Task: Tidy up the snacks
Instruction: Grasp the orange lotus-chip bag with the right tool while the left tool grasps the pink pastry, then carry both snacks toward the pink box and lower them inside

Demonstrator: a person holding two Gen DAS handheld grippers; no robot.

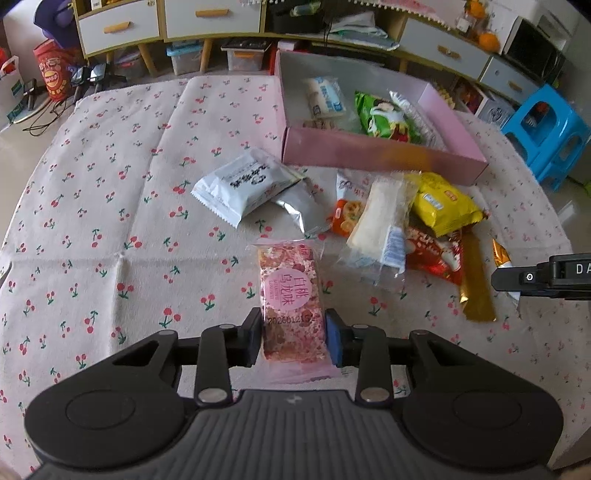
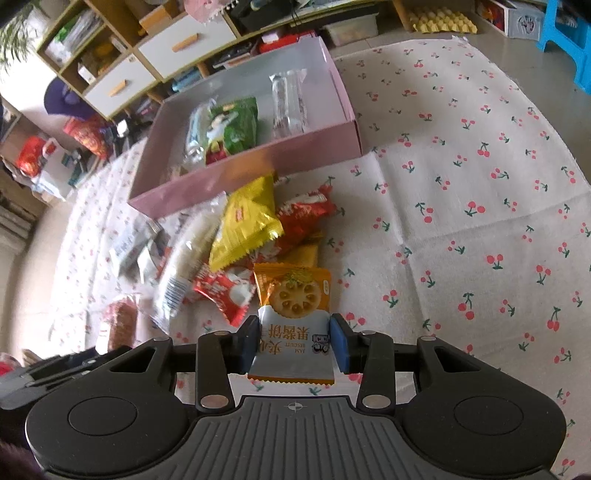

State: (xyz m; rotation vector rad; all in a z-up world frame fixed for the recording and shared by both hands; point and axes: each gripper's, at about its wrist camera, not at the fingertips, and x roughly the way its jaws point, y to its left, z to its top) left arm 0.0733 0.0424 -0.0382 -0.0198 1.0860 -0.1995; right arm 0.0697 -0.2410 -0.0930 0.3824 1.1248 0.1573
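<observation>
My left gripper [image 1: 293, 332] is shut on a pink nougat bar [image 1: 290, 284], its pads pressing the wrapper's near end just over the cherry-print cloth. My right gripper [image 2: 294, 339] is shut on an orange and white jam biscuit packet [image 2: 293, 291], at the near edge of a snack pile. That pile holds a yellow packet [image 2: 247, 225], red packets [image 2: 225, 291] and a clear-wrapped white bar [image 2: 188, 251]. Behind it stands the open pink box [image 2: 240, 173], which holds a green packet [image 2: 236, 125] and a clear wrapper [image 2: 288, 103].
A white packet [image 1: 243, 188] and a silver one [image 1: 299, 210] lie left of the pile. The cloth [image 1: 110, 184] covers the table. A blue stool [image 1: 546, 129] stands at the right, and drawer cabinets [image 1: 210, 18] line the back wall.
</observation>
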